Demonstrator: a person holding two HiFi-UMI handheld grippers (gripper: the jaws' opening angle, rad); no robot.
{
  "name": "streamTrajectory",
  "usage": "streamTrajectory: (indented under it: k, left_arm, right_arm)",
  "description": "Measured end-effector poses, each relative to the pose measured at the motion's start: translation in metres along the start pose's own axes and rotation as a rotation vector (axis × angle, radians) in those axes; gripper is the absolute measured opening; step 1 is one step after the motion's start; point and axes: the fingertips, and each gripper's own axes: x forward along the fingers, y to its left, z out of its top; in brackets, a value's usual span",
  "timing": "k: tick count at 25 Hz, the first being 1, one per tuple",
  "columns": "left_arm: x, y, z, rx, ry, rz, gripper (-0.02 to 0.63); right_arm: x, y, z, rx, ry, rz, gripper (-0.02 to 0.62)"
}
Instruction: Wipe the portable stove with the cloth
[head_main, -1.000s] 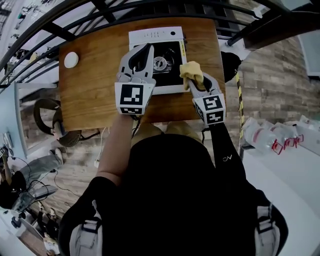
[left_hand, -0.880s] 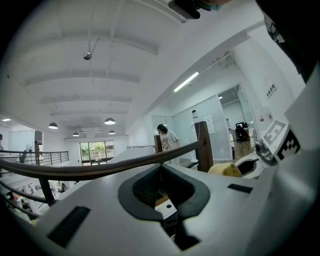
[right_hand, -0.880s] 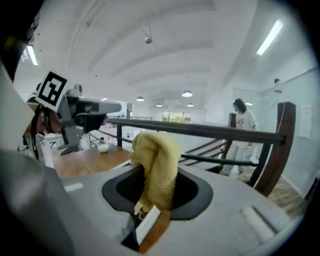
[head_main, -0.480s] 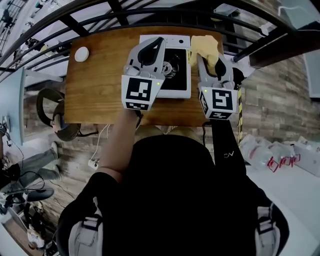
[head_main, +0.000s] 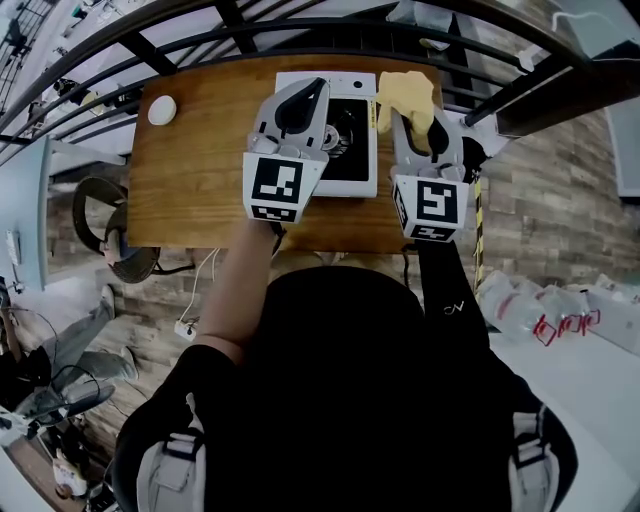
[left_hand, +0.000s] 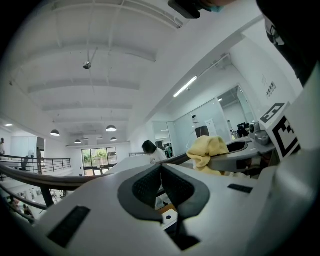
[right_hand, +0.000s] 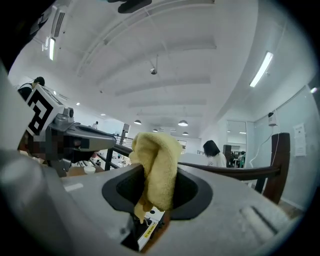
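While held over wooden table (head_main: 200, 150), clamped yellow cloth (head_main: 405, 92) in right gripper (head_main: 425, 122), with fingers narrowed onto its fold and a bunch poking past the tips. Placed cloth just right of portable stove (head_main: 352, 165), upper centre-right of head view; could not tell whether touching. Held left gripper (head_main: 312, 90) above stove's left half, with fingers pressed together on nothing. Showed stove, white-framed and black-topped, at upper centre of head view. Noted small white round thing (head_main: 161, 110) at table's upper left. Caught person in white (left_hand: 150, 149) mid-frame in both gripper views.
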Motion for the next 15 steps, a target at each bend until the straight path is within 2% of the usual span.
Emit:
streamTrajectory:
  k: [15]
  left_arm:
    - [0.0054, -0.006, 0.0001, -0.002, 0.0, -0.005, 0.009]
  right_arm:
    - [-0.0001, -0.0026, -0.0038, 0.01, 0.001, 0.005, 0.129]
